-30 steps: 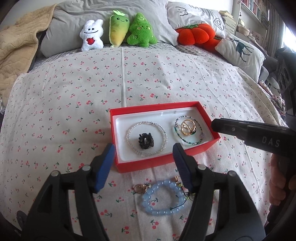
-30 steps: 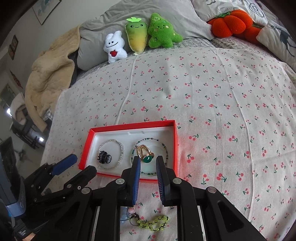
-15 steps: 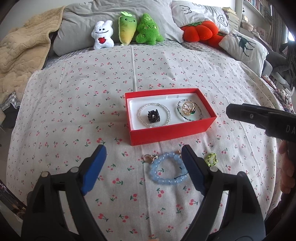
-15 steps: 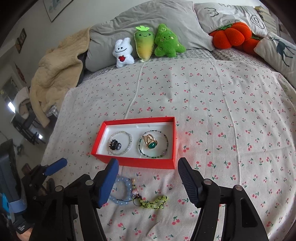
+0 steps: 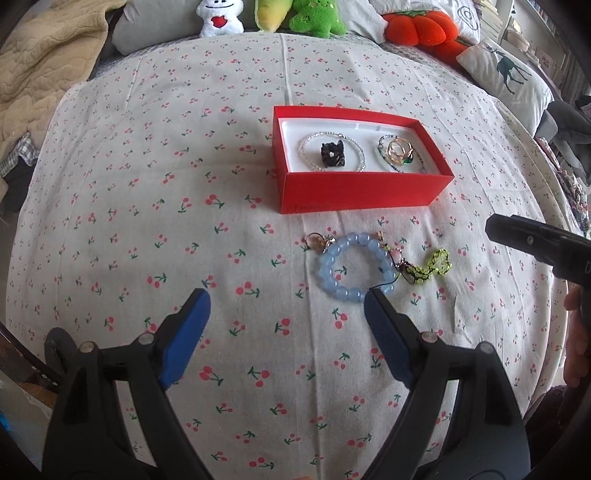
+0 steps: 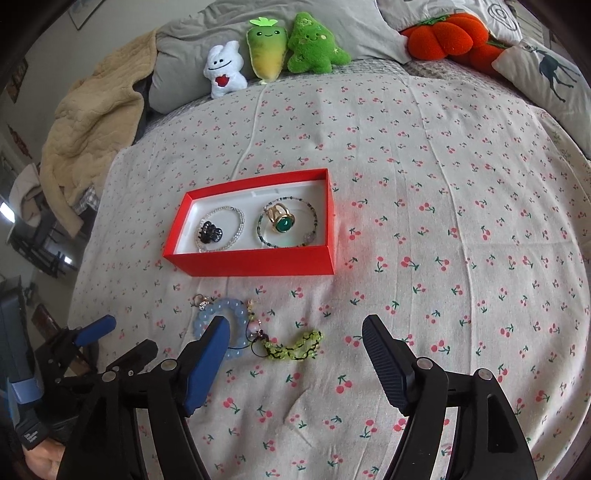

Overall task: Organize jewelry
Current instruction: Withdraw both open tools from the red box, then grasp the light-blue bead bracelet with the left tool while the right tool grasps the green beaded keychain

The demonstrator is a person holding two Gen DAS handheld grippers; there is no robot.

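Note:
A red box [image 5: 362, 192] [image 6: 258, 264] on the cherry-print bedspread holds a clear bead bracelet [image 5: 306, 147] around a black hair claw [image 5: 332, 155] [image 6: 209, 232]. It also holds a gold ring with a green stone [image 5: 399, 151] [image 6: 282, 221] inside a dark bead bracelet [image 6: 314, 218]. In front of the box lie a pale blue bead bracelet [image 5: 325, 266] [image 6: 225, 304], a small gold charm [image 5: 316, 240] and a yellow-green bead bracelet [image 5: 439, 262] [image 6: 295, 349]. My left gripper [image 5: 286, 299] is open and empty, its right pad beside the blue bracelet. My right gripper [image 6: 295, 325] is opening, nothing between its jaws.
Plush toys [image 6: 266, 51], grey pillows and an orange pumpkin cushion [image 6: 439, 31] line the far end of the bed. A beige blanket [image 6: 92, 136] hangs off the left side. The other gripper's black finger [image 5: 535, 243] reaches in from the right in the left wrist view.
Both grippers have drawn back from the red box toward the near side of the bed. The right jaws went from nearly shut to wide apart; the left jaws spread wider.

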